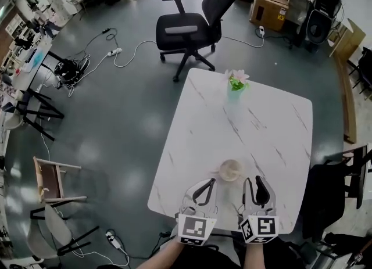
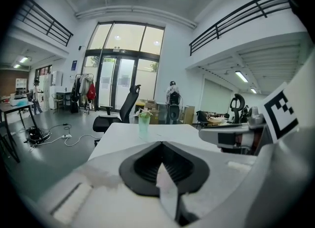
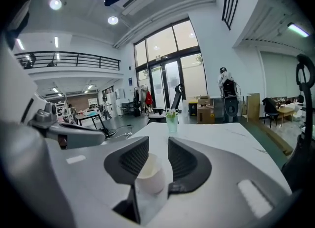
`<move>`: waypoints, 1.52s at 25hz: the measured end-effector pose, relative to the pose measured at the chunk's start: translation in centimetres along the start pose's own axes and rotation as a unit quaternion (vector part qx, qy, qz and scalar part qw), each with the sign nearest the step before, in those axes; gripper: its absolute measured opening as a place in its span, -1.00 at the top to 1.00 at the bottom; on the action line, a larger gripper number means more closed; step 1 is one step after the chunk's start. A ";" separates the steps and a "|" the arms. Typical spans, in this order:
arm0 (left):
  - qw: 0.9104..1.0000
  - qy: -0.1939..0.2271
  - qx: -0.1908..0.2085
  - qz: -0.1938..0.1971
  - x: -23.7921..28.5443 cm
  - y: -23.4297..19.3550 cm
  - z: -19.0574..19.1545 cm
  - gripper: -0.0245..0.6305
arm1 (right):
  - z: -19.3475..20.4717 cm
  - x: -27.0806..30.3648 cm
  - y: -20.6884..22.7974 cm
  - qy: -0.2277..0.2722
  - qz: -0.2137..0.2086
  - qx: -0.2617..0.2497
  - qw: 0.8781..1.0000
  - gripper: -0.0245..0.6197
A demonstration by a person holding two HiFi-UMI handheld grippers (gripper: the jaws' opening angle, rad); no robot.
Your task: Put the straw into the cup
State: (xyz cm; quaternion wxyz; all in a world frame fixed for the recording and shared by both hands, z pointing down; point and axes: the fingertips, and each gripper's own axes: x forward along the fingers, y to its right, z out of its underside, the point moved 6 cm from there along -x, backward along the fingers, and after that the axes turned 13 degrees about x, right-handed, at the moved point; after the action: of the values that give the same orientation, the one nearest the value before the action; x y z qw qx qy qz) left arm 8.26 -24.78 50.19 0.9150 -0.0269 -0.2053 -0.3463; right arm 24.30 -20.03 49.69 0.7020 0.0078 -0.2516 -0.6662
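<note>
The thin drinking straw cannot be made out in any of the three views: none lies on the bare tabletop, none shows between either pair of jaws, and whether one already stands in the cup is too small to tell. The small, pale cream round cup (image 1: 230,170) stands upright near the person's edge of the white marble-patterned table (image 1: 273,128), just ahead of both grippers and slightly towards the left one. The right gripper (image 1: 254,180) has its black ribbed jaws spread wide; in the right gripper view the cup shows low in the gap between them, with neither pad on its wall, so this claw has hold of nothing. The left gripper (image 1: 210,182) has its jaws drawn together until the tips meet, and the left gripper view shows only the hollow between the ribbed pads, with no straw pinched there. Further up the table, well apart from the cup, stands a mint-green vase of pink flowers (image 1: 236,83), and beyond the table's far edge a black office chair (image 1: 189,29) sits on the grey floor. My reading is that no step is actively in hand: both claws are free of the cup. If the straw is not yet in the cup, the next move calls for finding it, pinching it near one end, holding it upright and steadying the light cup, which could tip easily.
</note>
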 end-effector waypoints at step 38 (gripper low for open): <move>0.988 0.141 0.031 -0.053 -8.3 0.5 -8.8 0.92 | -6.7 -8.1 -5.6 0.123 -0.062 0.037 0.990 0.93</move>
State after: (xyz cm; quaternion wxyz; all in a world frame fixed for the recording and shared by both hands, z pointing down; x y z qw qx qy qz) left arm 6.10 -20.97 38.96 0.9154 0.0618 -0.0862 -0.3884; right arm 21.66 -15.26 39.13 0.6842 0.1316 -0.1870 -0.6925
